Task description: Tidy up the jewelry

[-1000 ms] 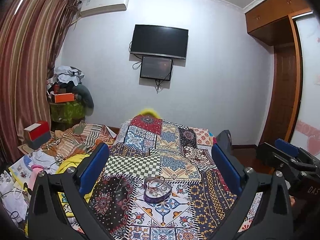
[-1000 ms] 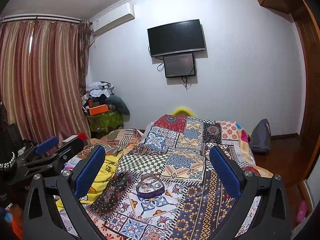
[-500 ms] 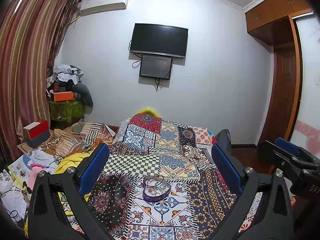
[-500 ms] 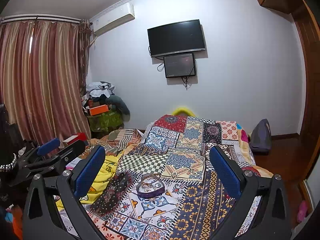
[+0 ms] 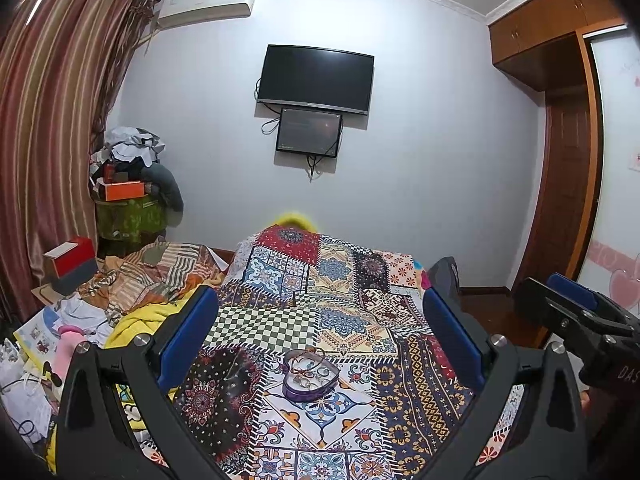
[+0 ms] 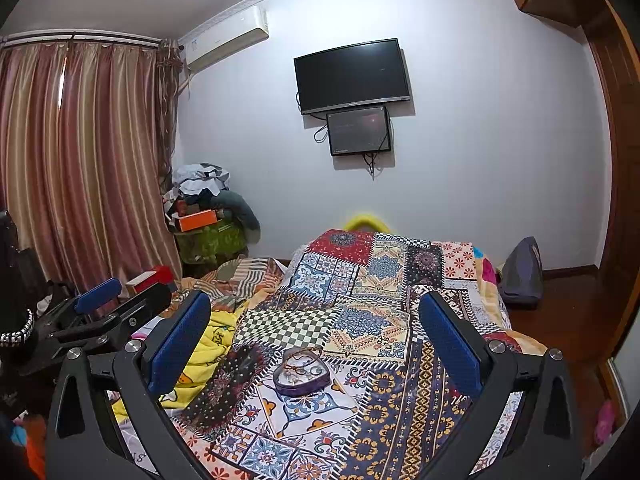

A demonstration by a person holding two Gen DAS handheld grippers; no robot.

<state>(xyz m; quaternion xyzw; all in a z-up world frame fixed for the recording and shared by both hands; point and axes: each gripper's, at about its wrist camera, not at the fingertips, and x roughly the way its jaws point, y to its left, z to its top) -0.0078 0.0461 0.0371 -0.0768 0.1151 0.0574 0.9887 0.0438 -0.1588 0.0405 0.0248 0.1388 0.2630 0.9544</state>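
Left wrist view: my left gripper spread wide, holding nothing, raised above the patchwork bedspread. Heart-shaped purple tin sits between its fingers, slightly lower in frame than a second ago; contents look like rings and a cord bracelet, though small. My right gripper likewise agape and empty, position unchanged.

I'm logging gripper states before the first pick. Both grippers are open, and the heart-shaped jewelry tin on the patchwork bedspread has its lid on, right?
Not quite: the heart-shaped jewelry tin has no lid on; the left wrist view shows rings and a cord lying inside. The left gripper and right gripper are open, and the tin sits on the patchwork bedspread.
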